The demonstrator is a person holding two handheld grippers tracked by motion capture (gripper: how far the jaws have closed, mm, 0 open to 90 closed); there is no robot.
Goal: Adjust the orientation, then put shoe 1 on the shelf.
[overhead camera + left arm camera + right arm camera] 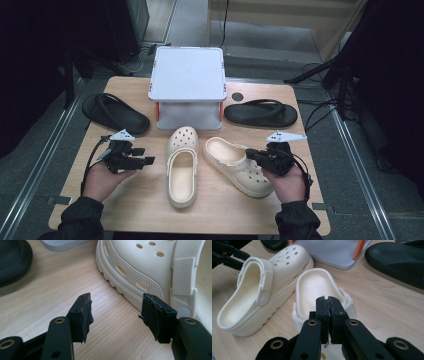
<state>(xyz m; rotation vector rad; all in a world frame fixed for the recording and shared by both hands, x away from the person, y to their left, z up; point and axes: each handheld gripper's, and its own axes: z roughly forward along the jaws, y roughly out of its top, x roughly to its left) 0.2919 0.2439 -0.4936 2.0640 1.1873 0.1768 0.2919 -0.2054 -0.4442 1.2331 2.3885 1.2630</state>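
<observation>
Two cream clogs lie at the middle of the wooden table. The left clog points away from me; the right clog lies at an angle, heel opening toward the stand. My left gripper hovers left of the left clog, open with nothing between its jaws. In the left gripper view that gripper faces the side of the clog. My right gripper is over the right clog's toe end. In the right gripper view its jaws are shut together with nothing held, above the right clog.
A grey-white stand with orange legs sits at the table's back centre. One black flip-flop lies to its left, another to its right. A dark hole marks the tabletop. Floor rails run along both sides.
</observation>
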